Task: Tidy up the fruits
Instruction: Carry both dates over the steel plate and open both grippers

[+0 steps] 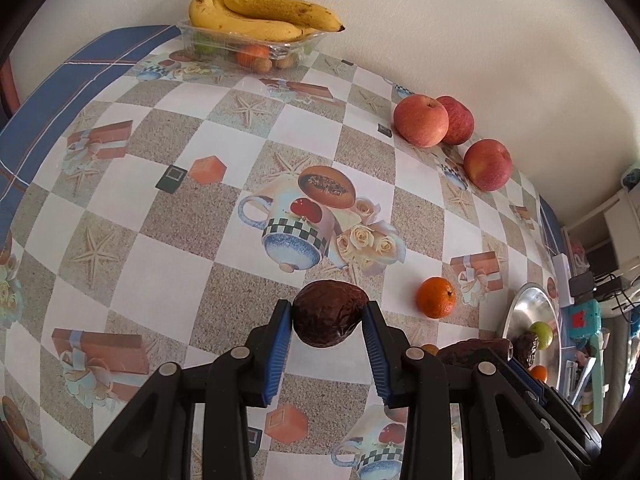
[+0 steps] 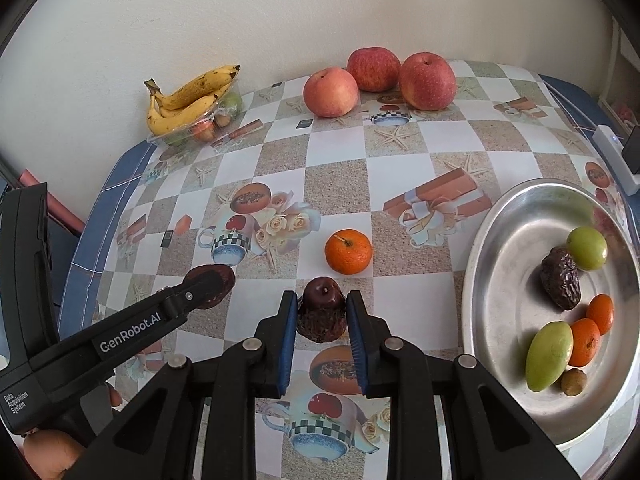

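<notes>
My left gripper [image 1: 328,314] is shut on a dark brown wrinkled date [image 1: 329,314]; it also shows in the right wrist view [image 2: 210,284], above the table. My right gripper [image 2: 322,304] is shut on a second dark date [image 2: 322,314] low over the tablecloth. A mandarin [image 2: 348,251] lies just beyond it, also in the left wrist view [image 1: 436,297]. A metal plate [image 2: 516,240] at the right holds a date, green fruits and mandarins. Three red apples [image 2: 378,76] sit by the wall.
A clear plastic tray [image 1: 248,46] with bananas [image 1: 260,12] and small fruits stands at the far corner by the wall. The patterned tablecloth [image 1: 180,248] covers the table. A white power strip [image 2: 612,156] lies at the right edge.
</notes>
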Motion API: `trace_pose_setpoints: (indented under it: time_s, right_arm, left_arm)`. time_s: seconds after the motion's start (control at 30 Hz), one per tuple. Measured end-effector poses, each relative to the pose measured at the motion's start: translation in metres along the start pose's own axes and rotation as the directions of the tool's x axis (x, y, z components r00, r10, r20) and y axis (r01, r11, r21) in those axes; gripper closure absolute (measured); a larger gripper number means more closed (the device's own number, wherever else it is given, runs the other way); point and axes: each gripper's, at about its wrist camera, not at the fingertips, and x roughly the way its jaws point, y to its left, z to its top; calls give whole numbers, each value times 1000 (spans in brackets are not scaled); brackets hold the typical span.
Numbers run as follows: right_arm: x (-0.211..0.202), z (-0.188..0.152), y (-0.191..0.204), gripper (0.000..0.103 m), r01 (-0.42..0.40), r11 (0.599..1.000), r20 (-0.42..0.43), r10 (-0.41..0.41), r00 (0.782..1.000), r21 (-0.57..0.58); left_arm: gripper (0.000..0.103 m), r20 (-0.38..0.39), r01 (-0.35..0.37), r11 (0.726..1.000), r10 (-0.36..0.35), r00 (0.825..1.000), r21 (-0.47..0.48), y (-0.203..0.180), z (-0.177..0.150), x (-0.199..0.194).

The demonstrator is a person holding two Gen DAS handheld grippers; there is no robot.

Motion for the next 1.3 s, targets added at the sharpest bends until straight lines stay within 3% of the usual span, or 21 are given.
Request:
trace_pose_setpoints:
  time_s: [0.3, 0.67, 0.87, 1.1, 1.3]
  right_arm:
    - [-6, 0, -23, 77, 23, 999, 8, -24, 1000, 37]
    - [-32, 1, -93, 79, 71, 985, 72, -83, 994, 156]
    - [-46, -3, -135, 80, 74, 961, 99, -104, 990, 267]
    - [-49, -7, -155, 80, 78, 941, 96, -116, 989, 329]
    - [-52, -9, -160, 80, 78, 933, 99, -120, 988, 352]
  left_arm:
    - [64, 17, 31, 999, -31, 999, 37, -26, -5, -3]
    - [64, 1, 50, 977, -51, 999, 207, -94, -31, 1]
    - [64, 3, 49, 949, -52, 999, 311, -127, -47, 1]
    - [64, -16, 74, 914, -74, 997, 400, -155, -62, 7]
    - [63, -72, 172, 862, -156, 985, 478, -181, -76, 7]
